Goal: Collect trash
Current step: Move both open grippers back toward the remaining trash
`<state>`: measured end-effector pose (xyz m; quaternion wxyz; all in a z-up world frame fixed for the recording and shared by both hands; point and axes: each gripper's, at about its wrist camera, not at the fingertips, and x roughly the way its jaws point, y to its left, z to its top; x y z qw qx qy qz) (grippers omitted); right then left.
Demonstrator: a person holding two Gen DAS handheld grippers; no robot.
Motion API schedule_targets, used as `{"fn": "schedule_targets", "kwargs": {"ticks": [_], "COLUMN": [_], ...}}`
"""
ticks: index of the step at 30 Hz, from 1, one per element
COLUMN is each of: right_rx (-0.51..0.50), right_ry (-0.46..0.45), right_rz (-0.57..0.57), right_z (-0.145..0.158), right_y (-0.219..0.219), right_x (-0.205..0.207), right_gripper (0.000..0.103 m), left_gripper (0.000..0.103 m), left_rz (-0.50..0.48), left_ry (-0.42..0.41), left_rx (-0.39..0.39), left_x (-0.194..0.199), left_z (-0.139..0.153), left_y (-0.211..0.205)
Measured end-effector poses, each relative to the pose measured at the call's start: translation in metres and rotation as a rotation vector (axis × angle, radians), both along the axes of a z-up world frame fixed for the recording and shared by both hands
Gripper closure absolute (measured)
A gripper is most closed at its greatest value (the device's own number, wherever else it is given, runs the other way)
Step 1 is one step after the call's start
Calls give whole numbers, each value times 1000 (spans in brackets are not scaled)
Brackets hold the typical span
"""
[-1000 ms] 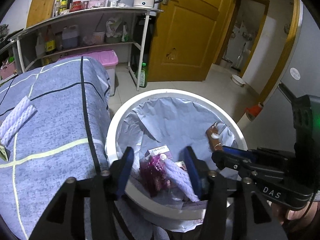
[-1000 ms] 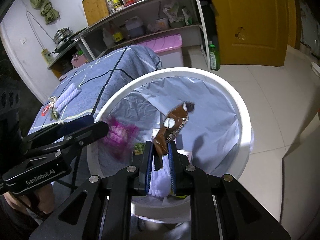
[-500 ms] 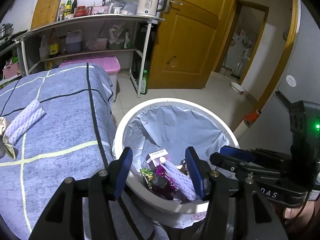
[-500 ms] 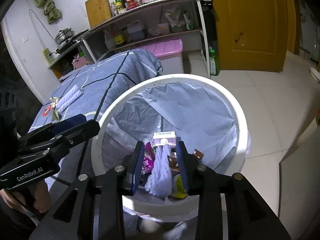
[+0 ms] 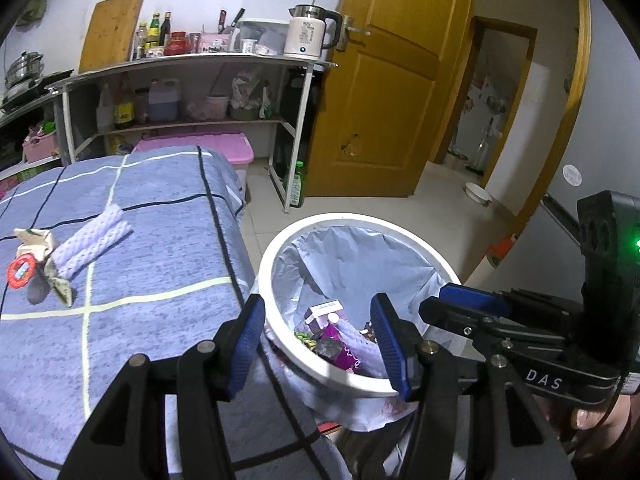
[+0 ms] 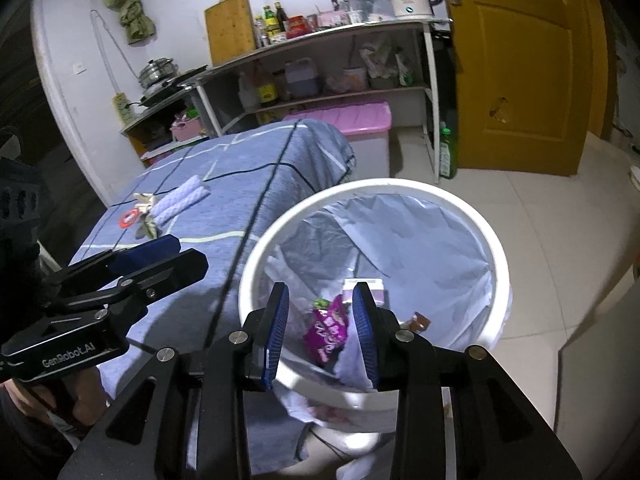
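A white round trash bin (image 5: 280,236) (image 6: 496,248) with a pale liner stands beside the blue checked table (image 5: 140,264) (image 6: 248,184). It holds a purple wrapper (image 6: 326,334) (image 5: 346,354), a small carton (image 5: 324,310) and a brown wrapper (image 6: 416,322). On the table lie a white foam net sleeve (image 5: 90,242) (image 6: 182,200), a crumpled wrapper (image 5: 38,242) and a red ring (image 5: 22,272) (image 6: 128,218). My left gripper (image 5: 318,340) is open and empty over the bin's near rim. My right gripper (image 6: 320,330) is open and empty above the bin.
A metal shelf (image 5: 192,68) with bottles, a kettle (image 5: 310,36) and a cutting board stands behind the table. A pink-lidded box (image 5: 216,146) sits under it. A yellow door (image 5: 396,80) and tiled floor (image 5: 420,208) lie to the right.
My right gripper opened and dropped the brown wrapper into the bin. Both grippers pulled back and up from the bin, and the left view swung toward the table.
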<state>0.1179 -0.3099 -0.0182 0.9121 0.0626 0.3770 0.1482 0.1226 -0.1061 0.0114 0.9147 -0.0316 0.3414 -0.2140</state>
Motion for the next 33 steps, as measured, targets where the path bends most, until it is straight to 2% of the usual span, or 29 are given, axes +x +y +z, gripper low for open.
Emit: {"fn": "schedule_targets", "kwargs": {"ticks": [18,30,33], "right_rx": [-29,-29,-22], "right_ry": [-55,-45,-32], "right_rz": [121,183,198], "right_z": [18,8,3], "right_y": [49,78,85], "right_x": [-16,-14,-10], "right_gripper": [69,68,66], "left_gripper": [43,42,42], "left_rz": [90,211,240], "left_ry": [-36,8,16], "left_rx": [-37,-24,-25], "left_x": [-28,-37,-38], "left_z": [7,-19,-24], "left_y": [51,98,110]}}
